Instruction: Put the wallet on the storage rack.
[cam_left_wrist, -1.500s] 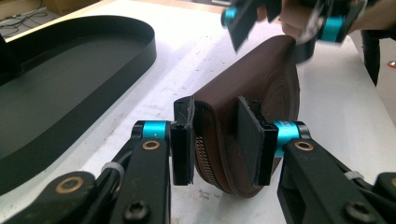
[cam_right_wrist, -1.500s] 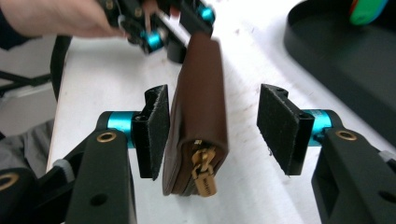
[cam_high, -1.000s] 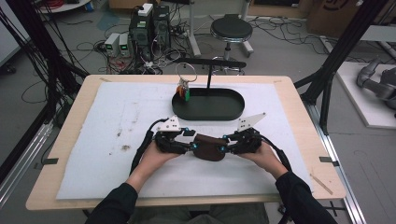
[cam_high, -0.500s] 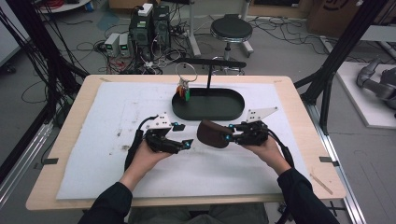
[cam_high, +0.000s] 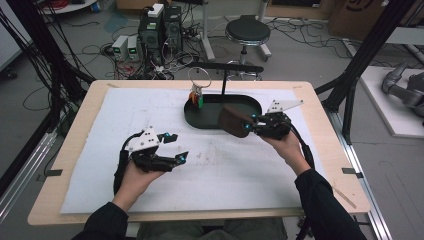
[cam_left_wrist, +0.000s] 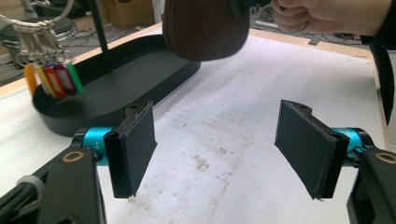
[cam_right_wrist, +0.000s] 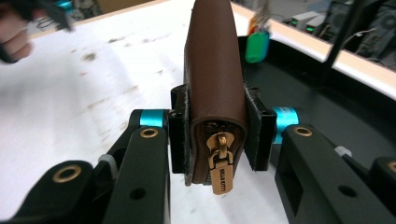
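The right tongs (cam_high: 251, 124) are clamping a brown zip pouch (cam_high: 233, 121) by its zipper end, holding it aloft over the near rim of the black tray (cam_high: 200, 120). Its long axis is pointing away from the tongs toward the key ring (cam_high: 196, 95). The left tongs (cam_high: 175, 148) are standing open and empty, well apart above the surface (cam_high: 225, 165). Compared with half a second earlier, the pouch is sitting farther forward, and the left hand (cam_high: 132, 177) nearer the person.

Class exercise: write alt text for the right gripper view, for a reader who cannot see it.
The right gripper clamps a brown leather zip pouch on edge between its black jaws, gold zip pull hanging toward the camera. Behind lie white table paper and a black oval tray with a green key tag.
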